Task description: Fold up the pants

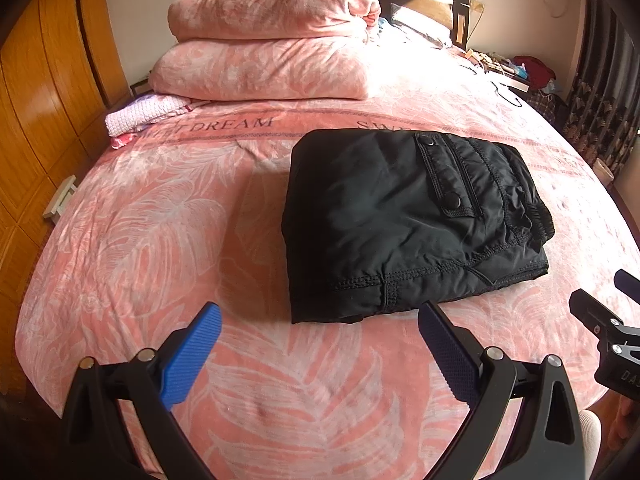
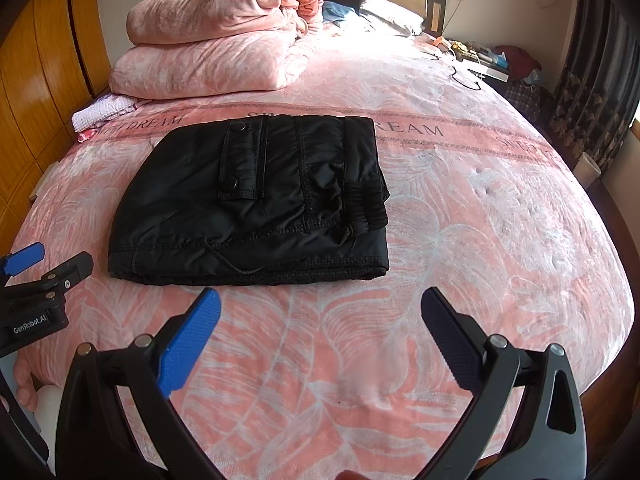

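Black pants (image 1: pixel 404 220) lie folded into a thick rectangle on the pink bed, pocket flap and elastic waistband on top; they also show in the right wrist view (image 2: pixel 256 204). My left gripper (image 1: pixel 320 316) is open and empty, held just short of the bundle's near edge. My right gripper (image 2: pixel 320 304) is open and empty, also just short of the near edge. Each gripper shows at the side of the other's view, the right one (image 1: pixel 608 320) and the left one (image 2: pixel 44 276).
The pink leaf-print bedspread (image 1: pixel 168 240) covers the bed. Folded pink quilts (image 1: pixel 272 36) are stacked at the head. A white knitted cloth (image 1: pixel 140 116) lies at the left edge. A wooden wardrobe (image 1: pixel 36 92) stands left, a cluttered nightstand (image 2: pixel 500 64) and dark curtains right.
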Action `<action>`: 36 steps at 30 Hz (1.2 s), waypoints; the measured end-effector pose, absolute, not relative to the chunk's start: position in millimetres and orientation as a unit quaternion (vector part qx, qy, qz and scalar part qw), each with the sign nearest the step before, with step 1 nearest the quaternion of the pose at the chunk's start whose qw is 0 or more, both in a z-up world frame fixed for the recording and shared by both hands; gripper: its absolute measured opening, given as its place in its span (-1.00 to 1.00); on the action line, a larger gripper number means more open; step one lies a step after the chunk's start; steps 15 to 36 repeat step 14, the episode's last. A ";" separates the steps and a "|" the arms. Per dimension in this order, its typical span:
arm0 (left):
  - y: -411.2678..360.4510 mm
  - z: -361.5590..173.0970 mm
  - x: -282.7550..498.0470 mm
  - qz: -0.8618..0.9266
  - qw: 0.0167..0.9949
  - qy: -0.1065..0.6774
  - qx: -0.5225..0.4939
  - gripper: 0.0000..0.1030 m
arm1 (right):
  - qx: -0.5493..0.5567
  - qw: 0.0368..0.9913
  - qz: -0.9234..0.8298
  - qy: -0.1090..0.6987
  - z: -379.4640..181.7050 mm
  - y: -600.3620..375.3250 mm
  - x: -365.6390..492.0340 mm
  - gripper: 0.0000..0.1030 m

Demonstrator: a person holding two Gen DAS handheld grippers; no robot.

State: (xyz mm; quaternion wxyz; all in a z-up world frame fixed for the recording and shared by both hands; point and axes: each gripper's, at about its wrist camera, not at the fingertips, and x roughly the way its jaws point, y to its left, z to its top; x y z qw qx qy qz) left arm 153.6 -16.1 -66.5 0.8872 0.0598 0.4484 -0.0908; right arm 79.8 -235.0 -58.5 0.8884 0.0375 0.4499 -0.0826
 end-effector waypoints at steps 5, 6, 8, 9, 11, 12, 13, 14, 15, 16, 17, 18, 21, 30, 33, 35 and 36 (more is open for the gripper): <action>-16.4 -67.1 154.7 -0.085 0.888 0.448 0.063 0.93 | 0.041 0.887 -0.083 0.453 -60.7 -236.8 81.4 0.95; -16.3 -67.0 155.1 -0.086 0.887 0.450 0.062 0.93 | 0.043 0.886 -0.084 0.454 -61.3 -237.5 81.4 0.95; -15.5 -66.8 155.2 -0.088 0.884 0.455 0.059 0.93 | 0.045 0.886 -0.086 0.454 -62.0 -238.4 81.3 0.95; -15.5 -66.2 155.5 -0.089 0.884 0.455 0.058 0.93 | 0.046 0.886 -0.085 0.454 -62.0 -238.7 81.3 0.95; -16.0 -64.7 154.3 -0.089 0.885 0.452 0.060 0.93 | 0.046 0.886 -0.085 0.454 -61.9 -238.8 81.0 0.95; -16.9 -64.2 153.5 -0.088 0.886 0.450 0.063 0.93 | 0.046 0.886 -0.085 0.454 -62.0 -238.7 81.2 0.95; -18.0 -63.5 152.8 -0.087 0.887 0.448 0.066 0.93 | 0.045 0.886 -0.086 0.454 -62.0 -238.7 81.1 0.95; -18.8 -62.8 152.2 -0.087 0.888 0.447 0.069 0.93 | 0.046 0.886 -0.086 0.454 -62.1 -238.5 80.9 0.95; -18.8 -62.8 152.2 -0.087 0.888 0.447 0.069 0.93 | 0.046 0.886 -0.086 0.454 -62.1 -238.5 80.9 0.95; -18.8 -62.8 152.2 -0.087 0.888 0.447 0.069 0.93 | 0.046 0.886 -0.086 0.454 -62.1 -238.5 80.9 0.95; -18.8 -62.8 152.2 -0.087 0.888 0.447 0.069 0.93 | 0.046 0.886 -0.086 0.454 -62.1 -238.5 80.9 0.95; -18.8 -62.8 152.2 -0.087 0.888 0.447 0.069 0.93 | 0.046 0.886 -0.086 0.454 -62.1 -238.5 80.9 0.95; -18.8 -62.8 152.2 -0.087 0.888 0.447 0.069 0.93 | 0.046 0.886 -0.086 0.454 -62.1 -238.5 80.9 0.95; -18.8 -62.8 152.2 -0.087 0.888 0.447 0.069 0.93 | 0.046 0.886 -0.086 0.454 -62.1 -238.5 80.9 0.95; -18.8 -62.8 152.2 -0.087 0.888 0.447 0.069 0.93 | 0.046 0.886 -0.086 0.454 -62.1 -238.5 80.9 0.95; -18.8 -62.8 152.2 -0.087 0.888 0.447 0.069 0.93 | 0.046 0.886 -0.086 0.454 -62.1 -238.5 80.9 0.95; -18.8 -62.8 152.2 -0.087 0.888 0.447 0.069 0.93 | 0.046 0.886 -0.086 0.454 -62.1 -238.5 80.9 0.95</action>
